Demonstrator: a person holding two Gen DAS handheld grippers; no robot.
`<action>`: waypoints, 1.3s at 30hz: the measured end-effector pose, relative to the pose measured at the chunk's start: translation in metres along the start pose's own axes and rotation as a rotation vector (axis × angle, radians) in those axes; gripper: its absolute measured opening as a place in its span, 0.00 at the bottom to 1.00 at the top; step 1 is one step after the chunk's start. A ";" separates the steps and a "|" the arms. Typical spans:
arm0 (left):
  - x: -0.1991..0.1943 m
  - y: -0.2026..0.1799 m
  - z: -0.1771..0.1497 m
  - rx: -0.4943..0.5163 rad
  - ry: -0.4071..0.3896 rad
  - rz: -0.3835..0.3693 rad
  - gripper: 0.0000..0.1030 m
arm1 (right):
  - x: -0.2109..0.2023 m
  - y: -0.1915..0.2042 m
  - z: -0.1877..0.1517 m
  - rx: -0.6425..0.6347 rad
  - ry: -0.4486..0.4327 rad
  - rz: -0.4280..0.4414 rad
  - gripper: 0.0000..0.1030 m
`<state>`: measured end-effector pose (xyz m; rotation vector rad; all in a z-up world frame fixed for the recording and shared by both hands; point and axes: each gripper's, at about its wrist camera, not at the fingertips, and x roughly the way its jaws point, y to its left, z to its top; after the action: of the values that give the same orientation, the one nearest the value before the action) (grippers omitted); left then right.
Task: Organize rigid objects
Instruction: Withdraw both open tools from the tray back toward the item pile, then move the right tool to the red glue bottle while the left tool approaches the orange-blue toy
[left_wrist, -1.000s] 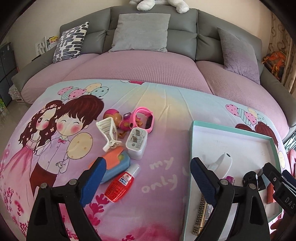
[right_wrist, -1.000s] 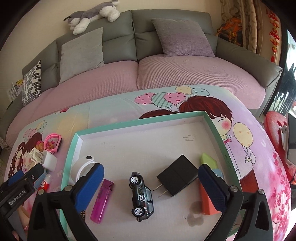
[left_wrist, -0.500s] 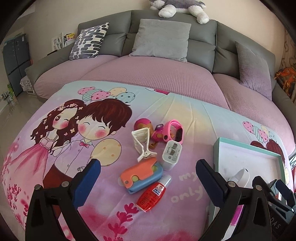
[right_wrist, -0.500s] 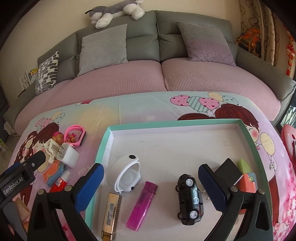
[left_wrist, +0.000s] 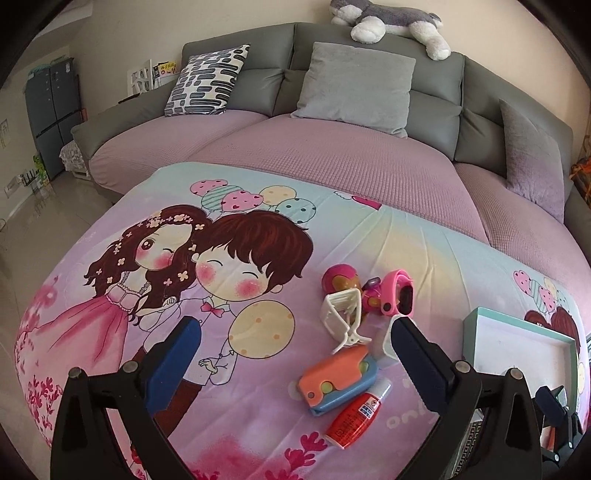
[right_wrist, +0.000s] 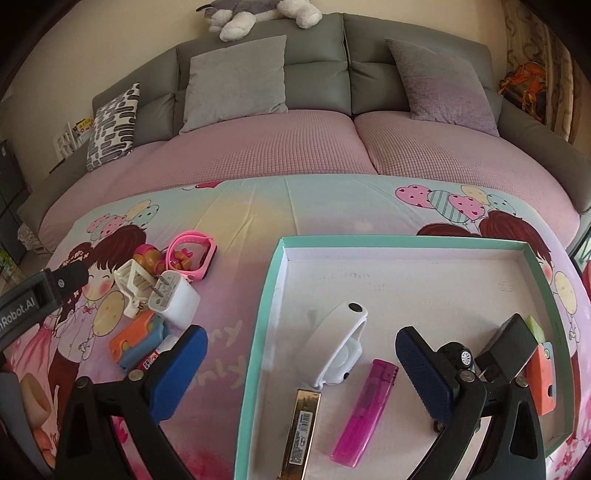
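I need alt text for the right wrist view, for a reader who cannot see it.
A teal-rimmed tray on a cartoon-print cloth holds a white wristband and a pink lighter. The open right gripper hovers in front.

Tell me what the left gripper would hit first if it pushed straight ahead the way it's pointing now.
Probably bare bedsheet. The left gripper is open and empty, and its centre line lands on the cartoon print just left of the orange and blue toy; that toy and the white clip lie nearer its right finger. Depth is uncertain.
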<state>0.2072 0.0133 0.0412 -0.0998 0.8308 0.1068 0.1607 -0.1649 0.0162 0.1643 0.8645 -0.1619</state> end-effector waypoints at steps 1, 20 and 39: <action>0.002 0.004 -0.001 -0.009 0.011 -0.003 0.99 | 0.001 0.003 -0.001 -0.007 0.002 -0.001 1.00; 0.031 0.058 -0.019 -0.023 0.140 0.053 0.99 | 0.004 0.067 -0.008 -0.173 0.000 0.020 1.00; 0.051 0.079 -0.028 -0.076 0.203 0.040 0.99 | 0.041 0.119 -0.034 -0.272 0.099 0.059 0.82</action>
<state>0.2104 0.0906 -0.0195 -0.1679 1.0321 0.1685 0.1867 -0.0448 -0.0273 -0.0570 0.9696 0.0203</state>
